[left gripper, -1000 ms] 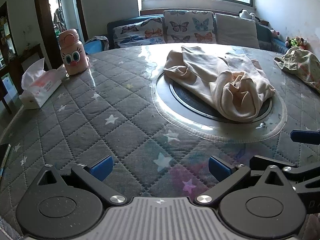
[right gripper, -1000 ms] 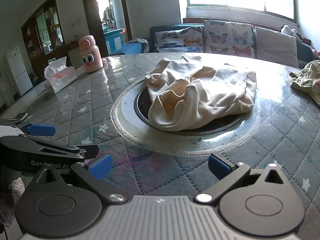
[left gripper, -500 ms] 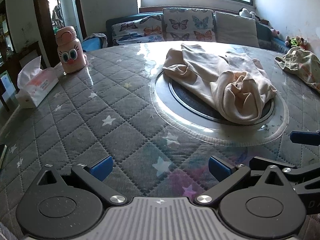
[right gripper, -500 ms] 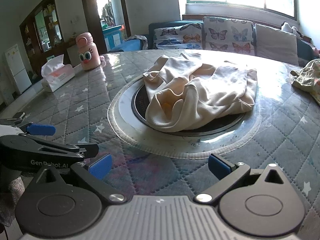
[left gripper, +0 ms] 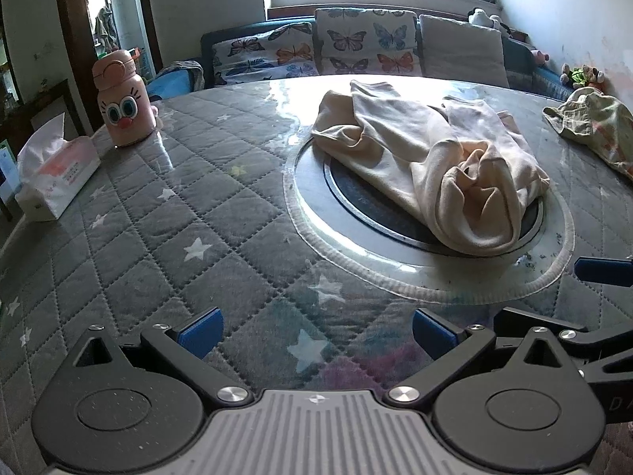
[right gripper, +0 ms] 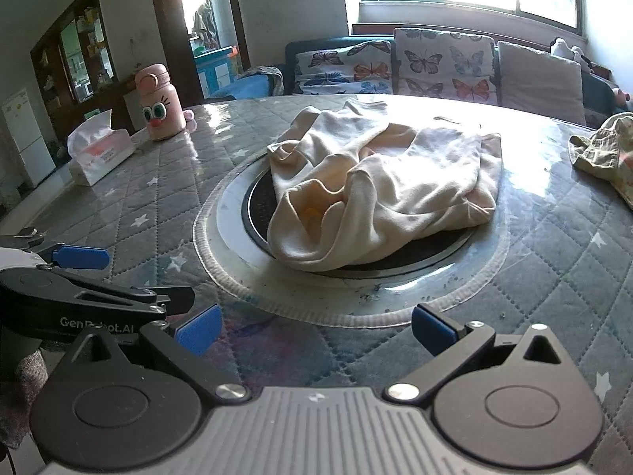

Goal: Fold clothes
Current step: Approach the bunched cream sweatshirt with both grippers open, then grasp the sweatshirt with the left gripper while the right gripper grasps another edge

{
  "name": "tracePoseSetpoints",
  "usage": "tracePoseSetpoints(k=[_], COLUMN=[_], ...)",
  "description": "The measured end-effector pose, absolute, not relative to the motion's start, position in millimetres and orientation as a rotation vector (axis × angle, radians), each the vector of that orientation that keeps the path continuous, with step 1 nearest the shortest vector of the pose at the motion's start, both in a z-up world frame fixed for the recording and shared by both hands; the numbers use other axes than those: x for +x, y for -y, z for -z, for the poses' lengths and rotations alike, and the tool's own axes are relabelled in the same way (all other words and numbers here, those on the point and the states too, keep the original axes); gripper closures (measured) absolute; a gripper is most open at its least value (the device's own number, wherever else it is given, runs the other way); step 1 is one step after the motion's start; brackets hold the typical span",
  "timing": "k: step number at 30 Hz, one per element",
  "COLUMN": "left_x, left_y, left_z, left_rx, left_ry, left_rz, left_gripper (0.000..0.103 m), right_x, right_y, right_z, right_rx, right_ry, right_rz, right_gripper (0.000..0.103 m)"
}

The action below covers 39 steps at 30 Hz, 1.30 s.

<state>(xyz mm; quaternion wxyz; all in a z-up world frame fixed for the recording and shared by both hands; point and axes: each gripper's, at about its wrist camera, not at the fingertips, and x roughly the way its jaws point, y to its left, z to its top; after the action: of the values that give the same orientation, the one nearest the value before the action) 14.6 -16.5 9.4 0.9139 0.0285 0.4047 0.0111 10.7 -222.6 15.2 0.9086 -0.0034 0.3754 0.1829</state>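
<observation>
A crumpled cream garment (left gripper: pixel 431 158) lies in a heap on the round glass turntable (left gripper: pixel 316 217) in the middle of the quilted grey table; it also shows in the right wrist view (right gripper: pixel 379 186). My left gripper (left gripper: pixel 314 330) is open and empty, low over the table's near side, short of the garment. My right gripper (right gripper: pixel 314 328) is open and empty, also short of the garment. The left gripper (right gripper: pixel 81 289) shows at the left edge of the right wrist view. A second, patterned garment (left gripper: pixel 593 126) lies at the table's right edge.
A pink cartoon bottle (left gripper: pixel 122 99) and a tissue box (left gripper: pixel 55 174) stand at the table's far left. A sofa with butterfly cushions (left gripper: pixel 356 47) runs behind the table under the window.
Both grippers have moved forward a little toward the garment, which looks slightly larger. Both stay open and empty.
</observation>
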Motion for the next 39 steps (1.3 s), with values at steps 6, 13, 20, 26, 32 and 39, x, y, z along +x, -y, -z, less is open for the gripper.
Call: tracePoseSetpoints(k=[6,13,20,26,32,39], left_x=[20,33,60,92,126,158], left_y=[19,23,24,43,68,79], left_z=[-10,-17,-41,-59,-53,-36], left_rx=[0.064,0.081,0.052,0.050,0.045,0.011], left_ry=[-0.838,-0.821,-0.764,-0.711,-0.729,-0.799], left_rz=[-0.023,-0.021,0.000,0.098,0.217,0.264], left_gripper=[0.000,0.000,0.001,0.016,0.027,0.039], right_x=[17,30,54,75,90,100], right_y=[224,231,250,270,286,296], right_z=[-16,-23,-38,-45,-41,-38], right_rx=[-0.006,0.007,0.049,0.080,0.113,0.130], right_ry=[-0.774,-0.762,-0.732,-0.717,-0.725,-0.734], right_rz=[-0.380,-0.376,-0.338,-0.280,-0.230,-0.207], right_gripper=[0.000,0.000,0.001,0.008,0.013,0.018])
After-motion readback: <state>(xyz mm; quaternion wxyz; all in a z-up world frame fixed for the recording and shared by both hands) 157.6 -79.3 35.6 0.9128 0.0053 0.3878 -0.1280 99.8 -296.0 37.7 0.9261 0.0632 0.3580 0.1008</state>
